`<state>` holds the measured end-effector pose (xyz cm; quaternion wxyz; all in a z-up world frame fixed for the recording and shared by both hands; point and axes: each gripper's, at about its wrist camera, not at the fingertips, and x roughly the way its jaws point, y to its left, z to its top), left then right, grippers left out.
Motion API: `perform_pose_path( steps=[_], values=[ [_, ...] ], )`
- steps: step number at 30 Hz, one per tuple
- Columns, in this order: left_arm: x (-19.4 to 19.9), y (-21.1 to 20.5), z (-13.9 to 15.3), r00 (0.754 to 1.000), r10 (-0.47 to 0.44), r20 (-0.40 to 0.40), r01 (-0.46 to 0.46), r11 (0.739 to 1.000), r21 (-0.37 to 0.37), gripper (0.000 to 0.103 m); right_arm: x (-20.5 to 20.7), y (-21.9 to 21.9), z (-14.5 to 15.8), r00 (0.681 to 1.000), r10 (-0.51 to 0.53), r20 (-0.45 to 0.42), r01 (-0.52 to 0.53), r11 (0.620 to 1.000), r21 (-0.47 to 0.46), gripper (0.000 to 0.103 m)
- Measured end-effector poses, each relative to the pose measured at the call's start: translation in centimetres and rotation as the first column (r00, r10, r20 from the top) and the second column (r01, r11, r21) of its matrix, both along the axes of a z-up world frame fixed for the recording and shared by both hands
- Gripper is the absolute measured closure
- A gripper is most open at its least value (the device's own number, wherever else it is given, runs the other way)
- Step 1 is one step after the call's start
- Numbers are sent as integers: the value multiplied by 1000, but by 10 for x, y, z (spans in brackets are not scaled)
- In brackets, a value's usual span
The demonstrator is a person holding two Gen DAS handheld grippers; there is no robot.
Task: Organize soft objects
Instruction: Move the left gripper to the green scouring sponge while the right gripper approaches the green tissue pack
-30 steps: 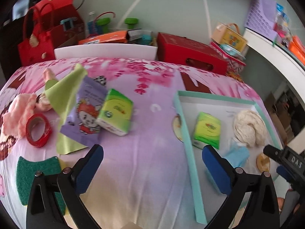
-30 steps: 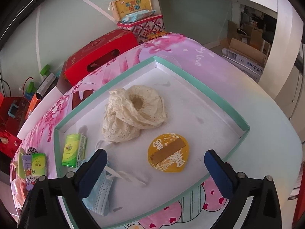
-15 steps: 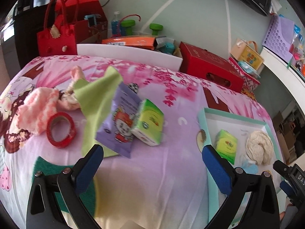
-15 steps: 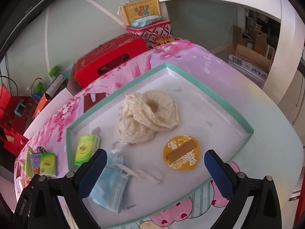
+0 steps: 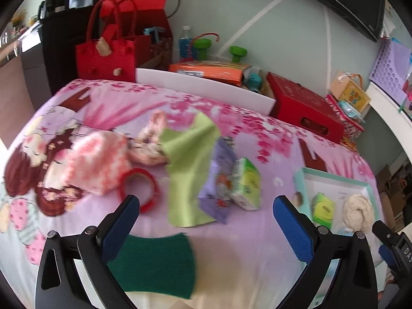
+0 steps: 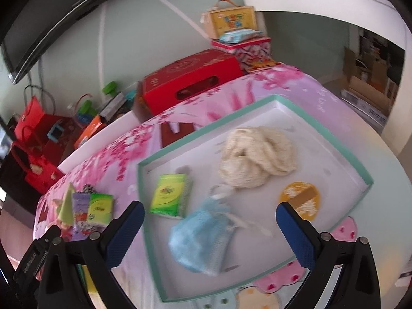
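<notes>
Pink floral tablecloth [image 5: 257, 244], cluttered. Unsorted soft items at its middle: tissue pack [image 5: 246, 188], green cloth [image 5: 188, 170], pink knit [image 5: 95, 162]. Teal tray [image 6: 257, 104] already holds tissues, mask and lace. Left gripper [image 5: 206, 228] and right gripper [image 6: 209, 233] both spread, empty. Step judged: fetching the next piece; the left must descend and pinch.

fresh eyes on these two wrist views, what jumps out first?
The teal-rimmed tray at the table's right end, already holding a cream lace bundle, blue face mask and green tissue pack. Left of it, a loose pile: lime cloth, red tape roll.
</notes>
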<state>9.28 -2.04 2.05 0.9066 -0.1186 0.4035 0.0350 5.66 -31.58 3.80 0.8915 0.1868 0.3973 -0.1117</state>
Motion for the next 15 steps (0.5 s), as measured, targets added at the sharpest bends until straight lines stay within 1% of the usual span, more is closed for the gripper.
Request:
perform_pose_path(
  steps=[3, 7, 12, 15],
  values=[
    [-4, 16, 2, 1000, 16, -24, -15, 999, 30, 0, 6, 24, 1, 998, 59, -4, -59, 998, -8, 0],
    [-10, 40, 4, 997, 62, -49, -58, 996, 75, 0, 12, 53, -2, 992, 127, -17, -127, 992, -20, 0],
    [-17, 68, 3, 992, 103, -77, -99, 994, 49, 0, 15, 86, -4, 978, 206, -28, -207, 978, -29, 0],
    [-20, 81, 0, 988, 120, -102, -115, 992, 54, 0, 17, 105, -7, 969, 245, -43, -247, 968, -45, 0]
  ],
)
